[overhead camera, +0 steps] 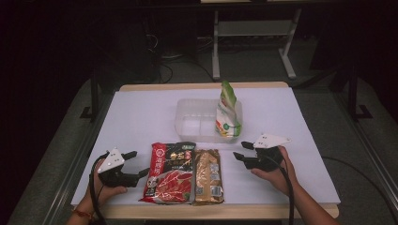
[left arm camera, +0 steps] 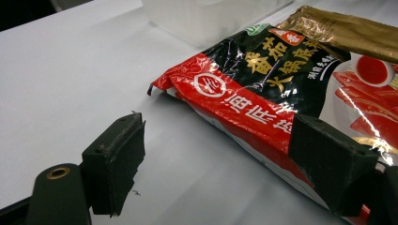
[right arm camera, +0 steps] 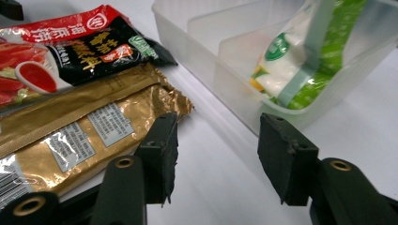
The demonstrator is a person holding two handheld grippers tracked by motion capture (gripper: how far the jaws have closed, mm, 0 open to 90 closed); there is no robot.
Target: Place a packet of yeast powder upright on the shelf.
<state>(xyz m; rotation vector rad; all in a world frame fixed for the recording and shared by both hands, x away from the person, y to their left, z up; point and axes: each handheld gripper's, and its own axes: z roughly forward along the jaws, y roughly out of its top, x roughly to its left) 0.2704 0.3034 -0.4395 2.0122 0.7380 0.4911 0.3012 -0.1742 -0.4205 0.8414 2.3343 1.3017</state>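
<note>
Print on the red packet (left arm camera: 263,89) reads clearly in the left gripper view, while the high view shows it flat near the table's (overhead camera: 141,112) front edge, touching the gold packet (overhead camera: 208,176) on its right. The right gripper view shows a divider inside the clear tub (right arm camera: 206,56) and the green-and-white pouch (right arm camera: 300,61) leaning in one compartment. The pouch's top is cut off there, and the gold packet's label is too small to read. The left gripper (overhead camera: 136,164) sits just beside the red packet with its jaws spread and one over the packet's edge, not pressing. The right gripper (right arm camera: 216,154) has its jaws spread over bare table, between gold packet and tub.
</note>
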